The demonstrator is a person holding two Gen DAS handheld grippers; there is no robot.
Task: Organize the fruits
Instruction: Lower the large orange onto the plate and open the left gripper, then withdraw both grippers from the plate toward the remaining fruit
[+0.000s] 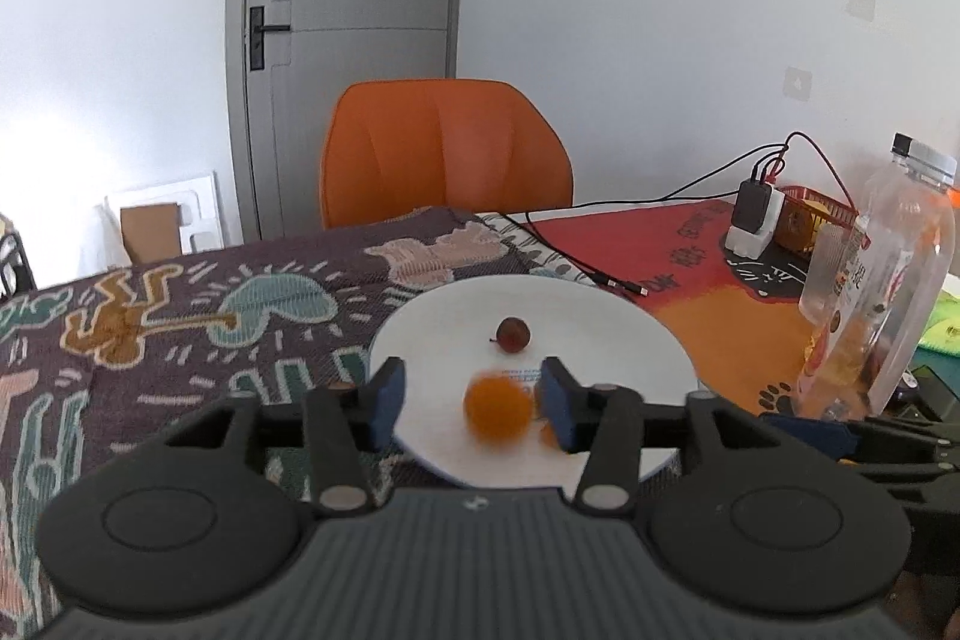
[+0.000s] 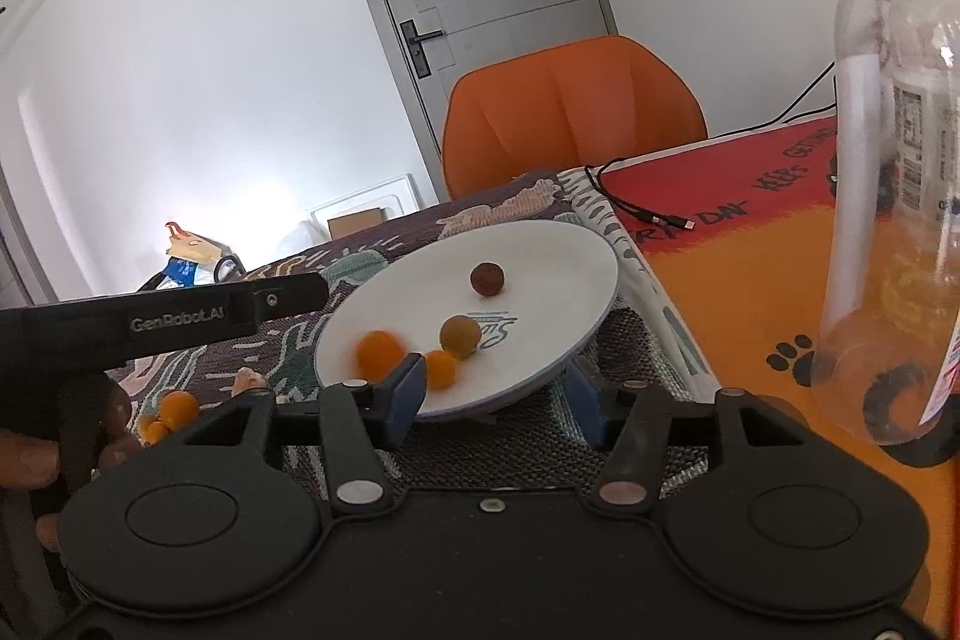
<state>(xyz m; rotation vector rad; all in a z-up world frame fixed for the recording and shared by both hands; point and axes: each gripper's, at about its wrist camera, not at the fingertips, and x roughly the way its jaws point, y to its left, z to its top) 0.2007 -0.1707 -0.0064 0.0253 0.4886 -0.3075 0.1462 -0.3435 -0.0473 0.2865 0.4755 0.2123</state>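
Observation:
A white plate (image 1: 600, 316) lies on the patterned cloth, also in the right wrist view (image 2: 558, 256). On it are a dark red fruit (image 1: 513, 334) (image 2: 486, 278), a greenish-brown fruit (image 2: 460, 335), a small orange fruit (image 2: 441, 369) and a blurred orange fruit (image 2: 379, 353). In the left wrist view that blurred orange fruit (image 1: 498, 409) is between the open fingers of my left gripper (image 1: 474, 400), free of the pads. My right gripper (image 2: 501, 391) is open at the plate's near rim. Several small orange fruits (image 2: 171, 412) lie on the cloth left of the plate.
A clear plastic bottle (image 2: 894, 196) (image 1: 882, 280) stands right of the plate on an orange-red mat (image 2: 750, 280). A charger with cables (image 1: 753, 214) and a red basket (image 1: 810, 214) sit at the far right. An orange chair (image 1: 444, 148) stands behind the table.

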